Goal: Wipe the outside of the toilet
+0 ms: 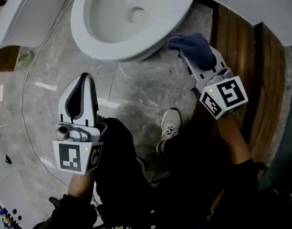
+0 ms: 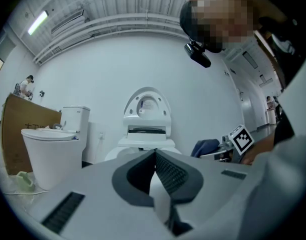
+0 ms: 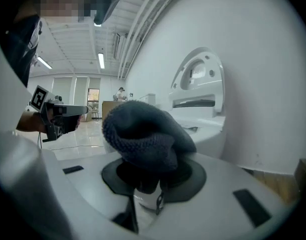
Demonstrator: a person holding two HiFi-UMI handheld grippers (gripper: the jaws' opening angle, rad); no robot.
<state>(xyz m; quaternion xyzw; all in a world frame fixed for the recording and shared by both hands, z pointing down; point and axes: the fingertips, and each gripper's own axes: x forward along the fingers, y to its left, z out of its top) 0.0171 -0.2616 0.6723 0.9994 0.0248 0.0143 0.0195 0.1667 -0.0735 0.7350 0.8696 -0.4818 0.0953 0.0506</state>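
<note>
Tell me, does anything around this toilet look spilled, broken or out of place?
Nothing looks spilled or broken. Two strays: a thin white cable trails loose across the floor left of the toilet, and a small green object lies by a second toilet beside it.

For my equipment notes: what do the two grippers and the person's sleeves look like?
Both the left gripper and right gripper are white plastic, each claw tapering, with dark grey ribbed pads. Each carries a cube of black-and-white square markers with a small green light. The sleeves are black.
</note>
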